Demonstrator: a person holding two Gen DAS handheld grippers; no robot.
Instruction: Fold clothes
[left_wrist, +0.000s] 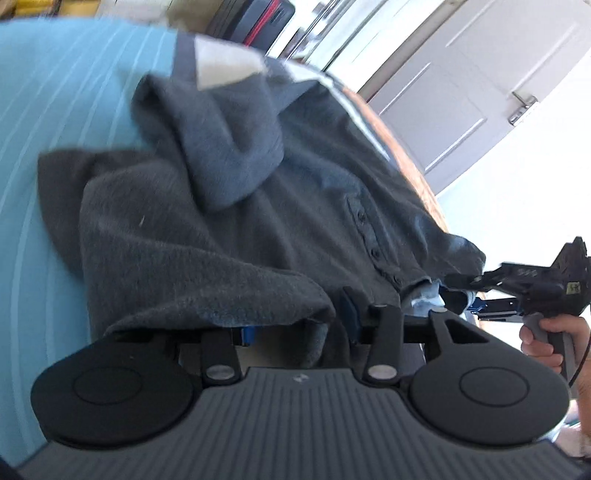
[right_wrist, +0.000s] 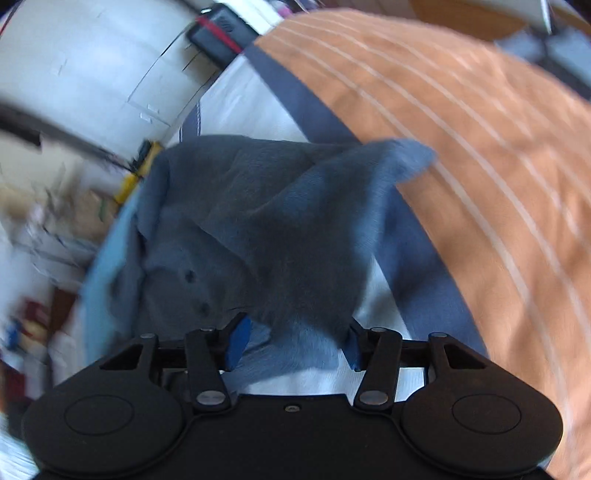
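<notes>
while the grey button-front shirt (left_wrist: 280, 206) lies bunched on the bed's striped cover (left_wrist: 55, 147), one sleeve already turned in over its chest, the step in hand looks like letting go of a fold just laid down. to do it well, each gripper should part its fingers fully and lift straight away from the cloth, so nothing catches and the fold is not dragged out of line; the loose sleeve near the orange cover (right_wrist: 498, 147) then wants smoothing flat.

the left gripper (left_wrist: 299, 325) has its fingers only partly spread, and a grey fold drapes over them and hides one pad, so whether it is pinching the cloth cannot be told. the right gripper (right_wrist: 295, 347) shows its blue pads standing apart with the shirt's edge lying loosely between them, apparently not pressed. from the left wrist view a hand (left_wrist: 550, 343) holds the right gripper's handle at the shirt's collar end.
</notes>
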